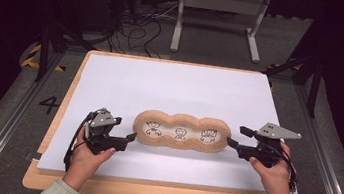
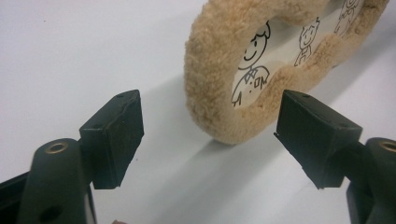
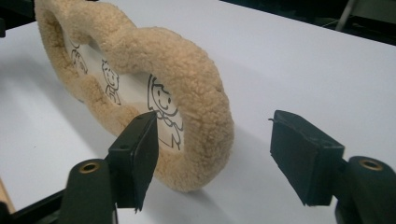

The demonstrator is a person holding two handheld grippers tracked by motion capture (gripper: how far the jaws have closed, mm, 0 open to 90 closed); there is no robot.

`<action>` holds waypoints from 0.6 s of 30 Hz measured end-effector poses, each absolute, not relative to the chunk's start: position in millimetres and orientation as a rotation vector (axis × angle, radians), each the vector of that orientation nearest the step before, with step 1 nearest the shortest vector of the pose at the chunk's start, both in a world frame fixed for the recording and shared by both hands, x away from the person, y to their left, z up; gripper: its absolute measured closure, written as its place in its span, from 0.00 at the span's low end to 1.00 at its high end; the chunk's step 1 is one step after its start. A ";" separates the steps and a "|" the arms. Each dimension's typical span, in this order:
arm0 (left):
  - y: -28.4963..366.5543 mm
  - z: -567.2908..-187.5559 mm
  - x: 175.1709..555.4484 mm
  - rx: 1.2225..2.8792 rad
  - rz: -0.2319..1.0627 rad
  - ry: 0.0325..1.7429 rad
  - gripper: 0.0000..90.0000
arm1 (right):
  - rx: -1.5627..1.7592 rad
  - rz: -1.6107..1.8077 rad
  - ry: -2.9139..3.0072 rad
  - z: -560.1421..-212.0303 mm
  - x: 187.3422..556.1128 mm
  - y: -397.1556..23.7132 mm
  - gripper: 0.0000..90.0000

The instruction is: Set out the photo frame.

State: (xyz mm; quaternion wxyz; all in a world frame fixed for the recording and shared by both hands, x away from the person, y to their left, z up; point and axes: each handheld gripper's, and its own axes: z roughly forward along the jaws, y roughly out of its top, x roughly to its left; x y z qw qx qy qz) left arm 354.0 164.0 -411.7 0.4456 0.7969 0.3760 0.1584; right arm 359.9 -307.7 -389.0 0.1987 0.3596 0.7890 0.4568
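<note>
Now the fleecy frame [image 1: 181,131] lies between both hand-held grippers (jaws open, apart).

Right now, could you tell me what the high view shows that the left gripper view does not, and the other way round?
The high view alone takes in both hands, the right gripper, the wooden table edge and the floor cables. The left gripper view alone gives the left gripper close up, jaws apart with nothing between them, just short of the frame's end. Both show the fluffy tan picture frame with cartoon figures on the white sheet.
</note>
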 end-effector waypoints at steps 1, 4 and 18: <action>167.1 -411.6 352.5 1.972 0.388 0.938 0.26 | 0.998 1.283 2.210 -388.5 360.0 -310.0 0.35; 175.2 -411.6 350.2 1.952 0.385 0.944 0.26 | 0.984 1.293 2.217 -386.9 360.0 -316.1 0.31; 210.5 -420.8 345.4 1.933 0.437 0.955 0.26 | 0.913 1.369 2.243 -397.6 361.5 -342.5 0.18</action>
